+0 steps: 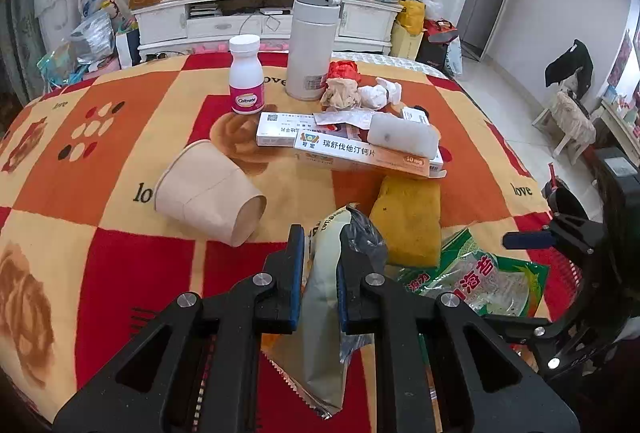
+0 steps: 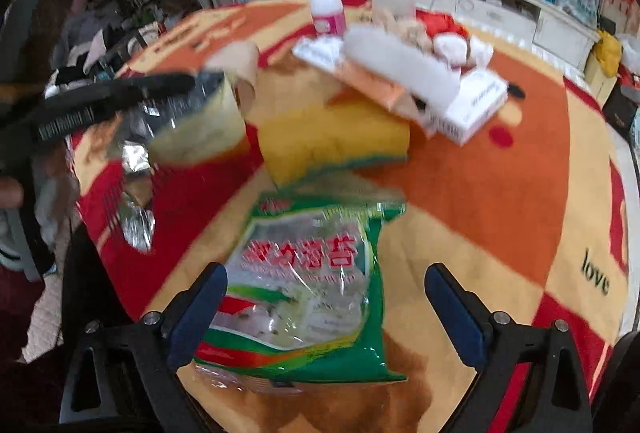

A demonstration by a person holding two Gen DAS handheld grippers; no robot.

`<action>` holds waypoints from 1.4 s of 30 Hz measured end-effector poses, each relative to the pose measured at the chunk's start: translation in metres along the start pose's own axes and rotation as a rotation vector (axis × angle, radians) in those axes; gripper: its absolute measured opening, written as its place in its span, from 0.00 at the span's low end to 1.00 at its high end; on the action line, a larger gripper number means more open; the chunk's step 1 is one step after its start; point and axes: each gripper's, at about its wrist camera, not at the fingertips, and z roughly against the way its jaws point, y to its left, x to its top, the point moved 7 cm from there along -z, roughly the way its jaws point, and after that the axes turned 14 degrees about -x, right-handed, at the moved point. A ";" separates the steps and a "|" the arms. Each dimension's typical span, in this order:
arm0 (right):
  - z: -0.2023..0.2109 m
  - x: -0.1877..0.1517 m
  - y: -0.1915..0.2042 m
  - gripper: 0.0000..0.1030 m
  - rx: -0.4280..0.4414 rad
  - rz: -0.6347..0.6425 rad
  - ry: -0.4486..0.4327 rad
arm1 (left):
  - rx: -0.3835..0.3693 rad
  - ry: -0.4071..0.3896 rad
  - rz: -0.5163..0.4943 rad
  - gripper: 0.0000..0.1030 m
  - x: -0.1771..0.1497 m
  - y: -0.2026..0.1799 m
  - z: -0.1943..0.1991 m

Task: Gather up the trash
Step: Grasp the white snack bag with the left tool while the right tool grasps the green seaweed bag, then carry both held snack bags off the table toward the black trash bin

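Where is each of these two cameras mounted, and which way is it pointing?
Left wrist: sits on the left gripper, looking down across the table; its fingers pinch a pale wrapper.
Right wrist: sits on the right gripper, looking down at the green bag between its open fingers.
Shared: green bag, sponge, cup, and each view shows the other gripper.
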 end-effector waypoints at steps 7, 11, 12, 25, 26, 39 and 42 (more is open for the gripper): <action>-0.037 -0.013 0.025 0.80 -0.031 0.046 0.067 | -0.024 0.026 0.012 0.11 -0.010 -0.010 -0.006; -0.029 -0.026 0.010 0.42 -0.017 -0.005 0.031 | -0.052 0.024 -0.010 0.11 -0.008 -0.027 -0.004; -0.023 -0.028 0.003 0.41 -0.007 -0.026 0.025 | -0.063 0.022 -0.017 0.11 -0.007 -0.033 -0.004; 0.032 -0.061 -0.093 0.33 -0.080 -0.233 -0.073 | -0.205 0.029 -0.083 0.11 0.019 -0.119 -0.020; 0.036 -0.062 -0.100 0.33 -0.085 -0.252 -0.082 | -0.216 0.035 -0.091 0.11 0.020 -0.127 -0.025; 0.073 -0.119 -0.224 0.33 -0.231 -0.473 -0.104 | -0.341 0.126 -0.209 0.11 0.031 -0.249 -0.100; 0.081 -0.138 -0.257 0.33 -0.279 -0.526 -0.099 | -0.367 0.147 -0.233 0.11 0.033 -0.279 -0.115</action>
